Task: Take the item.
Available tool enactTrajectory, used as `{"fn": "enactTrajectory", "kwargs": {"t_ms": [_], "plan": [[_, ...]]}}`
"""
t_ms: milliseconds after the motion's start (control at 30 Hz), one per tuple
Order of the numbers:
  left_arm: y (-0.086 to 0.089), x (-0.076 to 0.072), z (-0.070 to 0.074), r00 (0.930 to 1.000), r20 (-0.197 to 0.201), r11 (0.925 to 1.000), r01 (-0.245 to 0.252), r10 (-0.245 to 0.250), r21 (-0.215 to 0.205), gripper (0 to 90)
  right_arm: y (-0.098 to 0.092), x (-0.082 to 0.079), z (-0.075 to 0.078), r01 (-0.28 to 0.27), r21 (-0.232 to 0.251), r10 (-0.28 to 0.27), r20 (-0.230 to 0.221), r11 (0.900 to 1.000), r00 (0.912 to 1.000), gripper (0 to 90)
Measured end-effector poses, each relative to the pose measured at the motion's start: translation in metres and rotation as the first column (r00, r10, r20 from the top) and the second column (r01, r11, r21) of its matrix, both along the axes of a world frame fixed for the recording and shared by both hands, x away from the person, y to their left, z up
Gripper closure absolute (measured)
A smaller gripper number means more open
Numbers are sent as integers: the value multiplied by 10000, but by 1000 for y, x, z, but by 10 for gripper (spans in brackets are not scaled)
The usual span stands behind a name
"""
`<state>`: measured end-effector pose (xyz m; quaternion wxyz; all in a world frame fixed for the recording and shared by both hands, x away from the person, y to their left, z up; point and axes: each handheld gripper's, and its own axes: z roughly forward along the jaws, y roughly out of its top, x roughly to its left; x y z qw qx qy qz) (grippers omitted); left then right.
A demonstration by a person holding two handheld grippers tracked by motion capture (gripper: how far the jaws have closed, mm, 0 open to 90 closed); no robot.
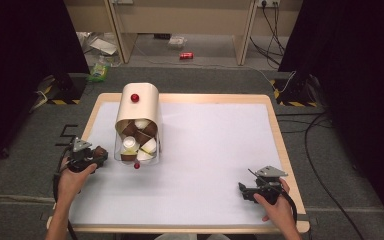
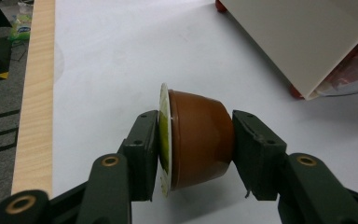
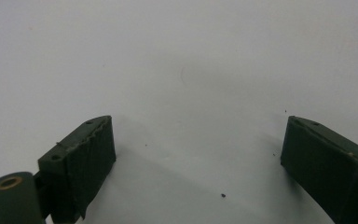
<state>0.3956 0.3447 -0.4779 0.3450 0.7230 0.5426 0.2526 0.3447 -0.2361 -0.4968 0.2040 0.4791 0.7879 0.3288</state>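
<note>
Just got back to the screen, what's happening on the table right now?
A person works two hand-held tools over the white table. The left tool is shut on a brown capsule, one jaw on its foil lid and one on its base, just left of the cream dispenser lying on its side with more capsules in its clear front. The right tool is open with nothing between its jaws, near the table's front right corner.
</note>
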Motion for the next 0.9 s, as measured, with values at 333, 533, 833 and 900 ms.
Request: {"fn": "enactTrajectory", "kwargs": {"t_ms": [333,533,833,900], "plan": [[-2,2,-7,10000,25,10000,68,-68,36,520,0,0,0,-3,-4,3,4,10000,10000,104],[-4,3,-10,9999,56,9998,161,-162,110,465,0,0,0,-3,-2,3,4,10000,10000,104],[-7,-2,-4,9995,199,9997,226,-225,-93,303,0,0,0,-2,-3,2,2,10000,10000,104],[-8,-3,-4,9995,161,9995,281,-279,-136,262,0,0,0,1,1,-1,-3,10000,10000,104]]}}
